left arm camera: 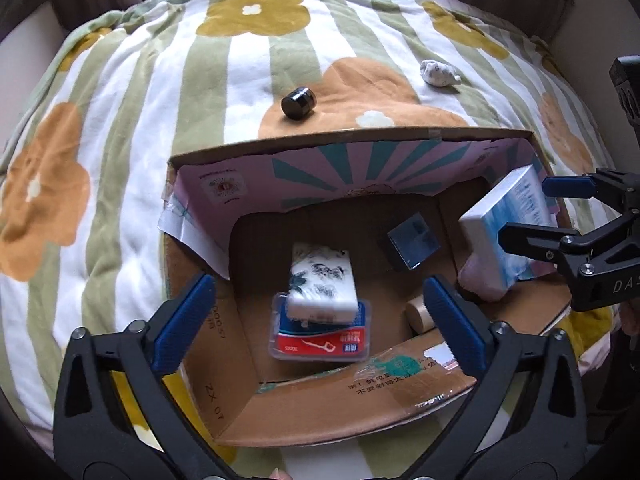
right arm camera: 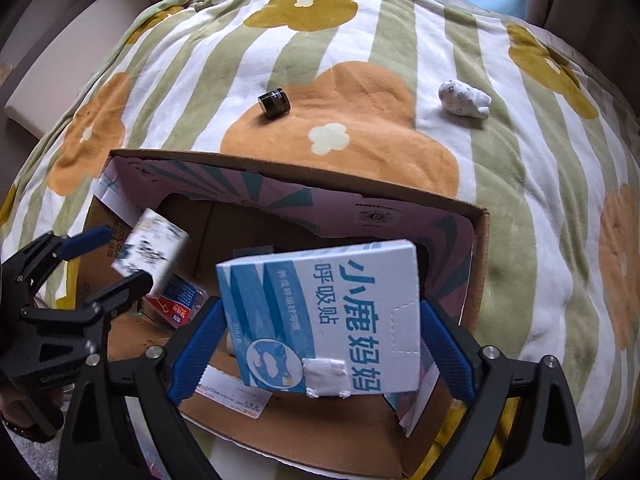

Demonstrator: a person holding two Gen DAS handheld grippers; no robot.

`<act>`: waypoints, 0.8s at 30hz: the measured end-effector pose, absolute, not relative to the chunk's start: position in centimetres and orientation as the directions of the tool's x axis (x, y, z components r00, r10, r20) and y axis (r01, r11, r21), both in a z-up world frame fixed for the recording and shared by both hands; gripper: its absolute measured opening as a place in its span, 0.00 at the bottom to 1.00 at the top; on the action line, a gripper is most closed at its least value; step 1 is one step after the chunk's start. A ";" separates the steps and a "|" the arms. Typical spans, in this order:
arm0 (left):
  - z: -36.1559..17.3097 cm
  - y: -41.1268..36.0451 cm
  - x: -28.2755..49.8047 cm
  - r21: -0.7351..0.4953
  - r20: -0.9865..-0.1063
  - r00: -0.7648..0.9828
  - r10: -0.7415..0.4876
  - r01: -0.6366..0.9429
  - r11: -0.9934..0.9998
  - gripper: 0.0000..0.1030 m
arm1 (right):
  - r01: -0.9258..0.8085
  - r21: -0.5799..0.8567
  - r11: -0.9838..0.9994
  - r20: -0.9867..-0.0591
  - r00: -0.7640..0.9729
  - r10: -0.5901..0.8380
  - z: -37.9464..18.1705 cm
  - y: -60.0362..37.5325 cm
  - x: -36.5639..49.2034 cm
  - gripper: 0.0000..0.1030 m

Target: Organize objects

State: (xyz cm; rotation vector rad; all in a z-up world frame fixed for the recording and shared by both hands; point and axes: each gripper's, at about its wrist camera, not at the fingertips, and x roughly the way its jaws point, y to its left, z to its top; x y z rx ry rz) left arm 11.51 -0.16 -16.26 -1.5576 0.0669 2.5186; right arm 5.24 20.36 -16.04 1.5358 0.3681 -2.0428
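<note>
An open cardboard box [left arm camera: 320, 400] lies on a flowered blanket. My left gripper [left arm camera: 320, 320] is open above it; a white printed packet [left arm camera: 322, 280], blurred, is in the air between its jaws, over a red floss-pick case [left arm camera: 320, 344]. The packet also shows in the right wrist view [right arm camera: 150, 252], beside the left gripper [right arm camera: 108, 256]. My right gripper [right arm camera: 320, 340] is shut on a blue and white carton [right arm camera: 324, 316], held tilted over the box's right side [right arm camera: 476, 240]; the left wrist view shows the carton [left arm camera: 508, 232] in the right gripper [left arm camera: 536, 208].
A black jar [left arm camera: 299, 103] and a small white seal toy [left arm camera: 438, 73] lie on the blanket [left arm camera: 120, 160] beyond the box. In the box are a dark cube [left arm camera: 412, 244] and a wooden cylinder [left arm camera: 418, 314]. A person in light blue sits behind.
</note>
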 end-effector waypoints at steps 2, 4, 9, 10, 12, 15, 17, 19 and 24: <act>-15.9 -0.3 11.7 -0.049 -0.892 -0.435 0.124 -0.179 -0.983 1.00 | 0.587 0.107 -0.803 -0.936 -0.213 -0.281 -15.7 20.7 5.4 0.98; -15.5 -0.6 11.8 -0.041 -0.893 -0.435 0.114 -0.173 -0.984 1.00 | 0.586 0.110 -0.803 -0.931 -0.221 -0.289 -15.4 21.1 5.4 0.98; -15.0 -1.1 12.0 -0.041 -0.893 -0.437 0.110 -0.163 -0.986 1.00 | 0.594 0.121 -0.795 -0.931 -0.210 -0.298 -15.1 21.6 5.5 0.98; -14.8 -1.2 11.9 -0.044 -0.892 -0.438 0.111 -0.159 -0.986 1.00 | 0.602 0.111 -0.790 -0.933 -0.211 -0.291 -15.1 21.5 5.6 0.98; -14.8 -1.4 11.8 -0.049 -0.892 -0.438 0.112 -0.153 -0.987 1.00 | 0.612 0.097 -0.785 -0.934 -0.217 -0.284 -15.0 21.4 5.8 0.98; -14.8 -1.5 11.6 -0.050 -0.889 -0.444 0.111 -0.148 -0.988 1.00 | 0.616 0.095 -0.782 -0.930 -0.226 -0.291 -14.8 21.4 6.0 0.98; -14.7 -1.7 11.5 -0.054 -0.887 -0.447 0.115 -0.146 -0.988 1.00 | 0.615 0.088 -0.783 -0.928 -0.234 -0.289 -14.7 21.4 6.0 0.98; -14.6 -1.7 11.3 -0.062 -0.886 -0.447 0.123 -0.148 -0.987 1.00 | 0.614 0.081 -0.785 -0.928 -0.241 -0.284 -14.6 21.4 5.9 0.98; -14.3 -2.0 10.8 -0.068 -0.885 -0.448 0.129 -0.149 -0.987 1.00 | 0.609 0.066 -0.790 -0.928 -0.254 -0.273 -14.4 21.4 5.8 0.98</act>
